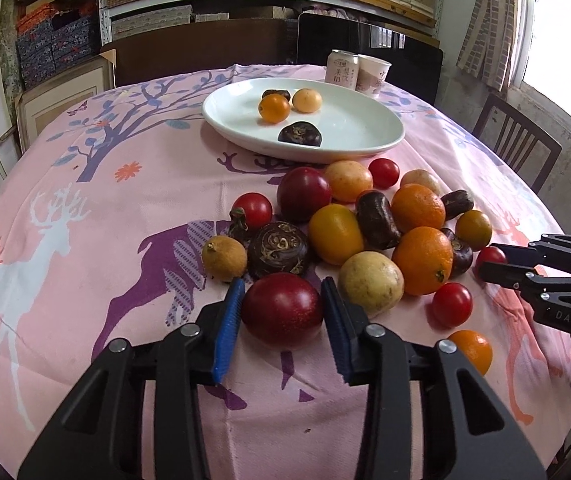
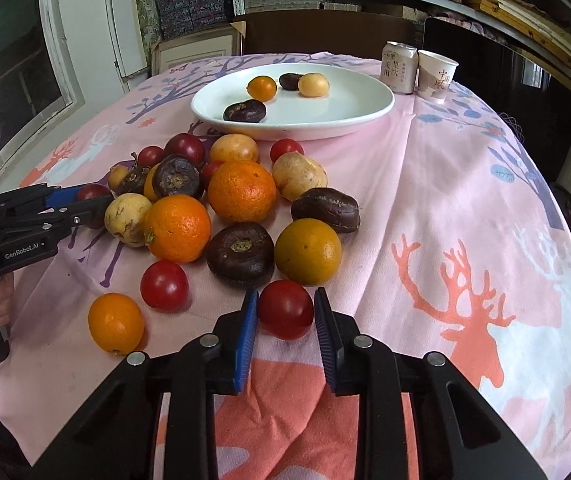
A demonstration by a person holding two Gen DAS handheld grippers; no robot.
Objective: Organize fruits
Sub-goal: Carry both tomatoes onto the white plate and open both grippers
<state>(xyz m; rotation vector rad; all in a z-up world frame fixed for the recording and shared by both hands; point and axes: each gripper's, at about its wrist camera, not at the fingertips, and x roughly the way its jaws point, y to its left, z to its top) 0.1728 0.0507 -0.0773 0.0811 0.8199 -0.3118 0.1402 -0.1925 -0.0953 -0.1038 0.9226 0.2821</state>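
A heap of fruit lies on the pink deer-print tablecloth: oranges (image 1: 423, 260), yellow fruits, dark water chestnuts (image 1: 279, 250) and cherry tomatoes. Behind it, a white plate (image 1: 365, 152) holds two small orange fruits and two dark chestnuts. My left gripper (image 1: 283, 284) is at the heap's near edge, its blue pads pressed on both sides of a dark red plum (image 1: 281, 316). In the right wrist view my right gripper (image 2: 285, 294) is shut on a cherry tomato (image 2: 285, 312) resting on the cloth, just in front of a chestnut (image 2: 241, 254) and a yellow-orange fruit (image 2: 307, 252).
A drink can (image 1: 339, 66) and a paper cup (image 1: 373, 74) stand behind the plate. A wooden chair (image 1: 517, 148) is at the table's right side. Shelves of boxes fill the back wall. A hand (image 2: 1, 300) holds the left gripper's handle.
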